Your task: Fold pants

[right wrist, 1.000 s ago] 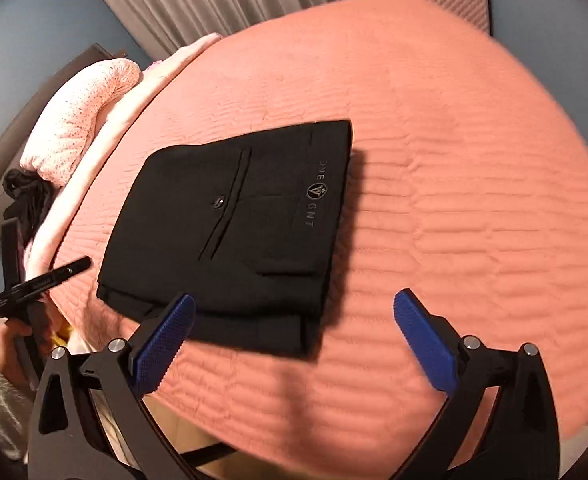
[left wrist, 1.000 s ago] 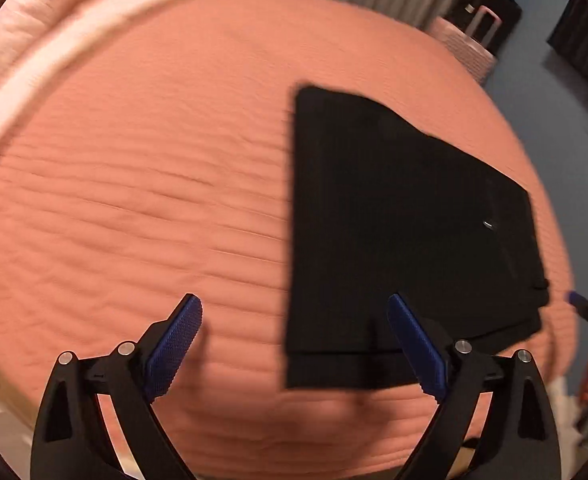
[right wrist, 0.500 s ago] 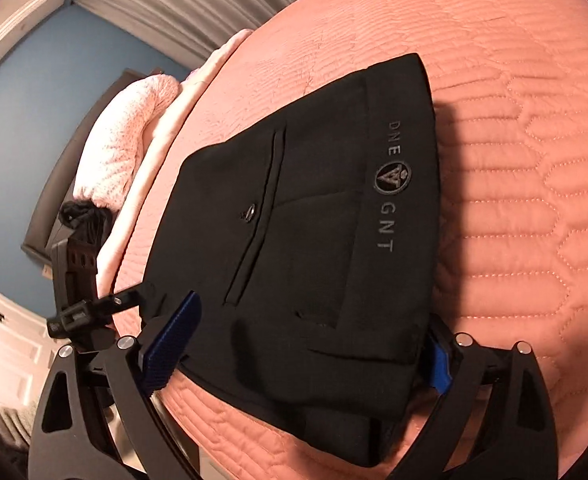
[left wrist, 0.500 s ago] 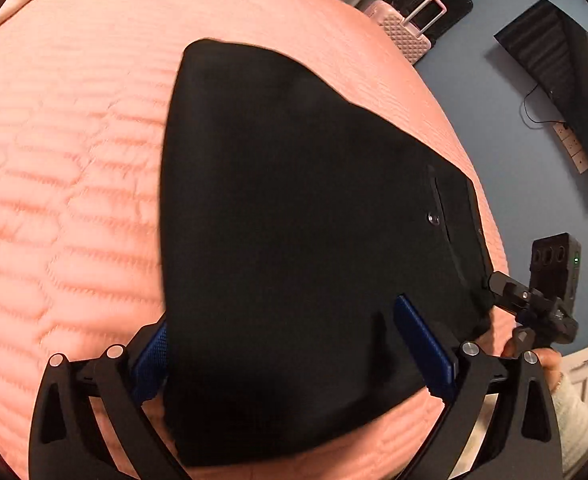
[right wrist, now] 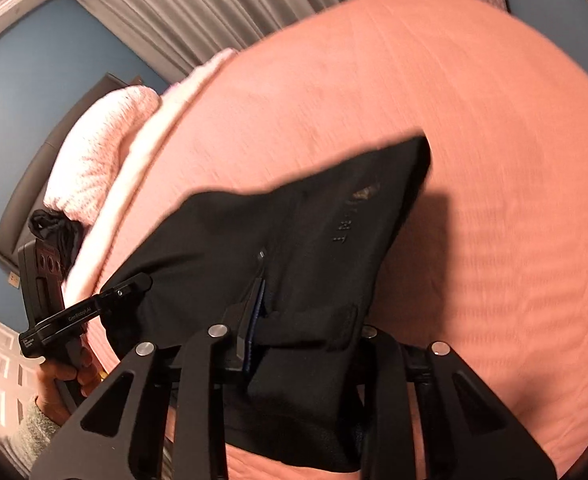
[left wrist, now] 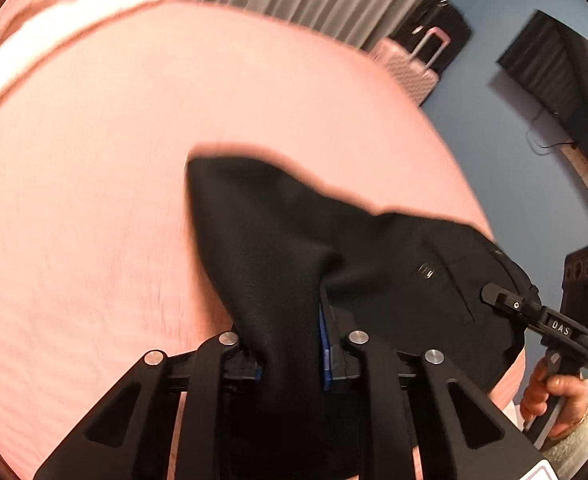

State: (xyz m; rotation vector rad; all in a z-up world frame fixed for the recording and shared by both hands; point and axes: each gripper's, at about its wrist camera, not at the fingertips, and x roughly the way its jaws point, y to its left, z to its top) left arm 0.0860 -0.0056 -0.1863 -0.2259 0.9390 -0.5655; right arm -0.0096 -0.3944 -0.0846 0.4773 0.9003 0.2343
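Observation:
The folded black pants (left wrist: 278,236) lie on a pink quilted bed (left wrist: 126,168), their near edge raised off it. My left gripper (left wrist: 290,320) is closing, its jaws pinching the near left part of the cloth; one blue pad (left wrist: 324,340) shows beside the bunched fabric. In the right wrist view the pants (right wrist: 334,232) show a back pocket and grey lettering. My right gripper (right wrist: 306,320) is closing too, gripping the near edge by the waistband, its right pad hidden under cloth. Each view shows the other gripper's handle in a hand (left wrist: 550,396).
A pink blanket and pale pillow (right wrist: 106,152) lie at the head of the bed. A pink suitcase (left wrist: 410,68) and a black one (left wrist: 434,24) stand by grey curtains. A dark screen (left wrist: 554,64) hangs on the blue wall.
Both grippers stood open around the pants' near edge; now both have closed on the cloth and lifted that edge off the bed, bunching the fabric.

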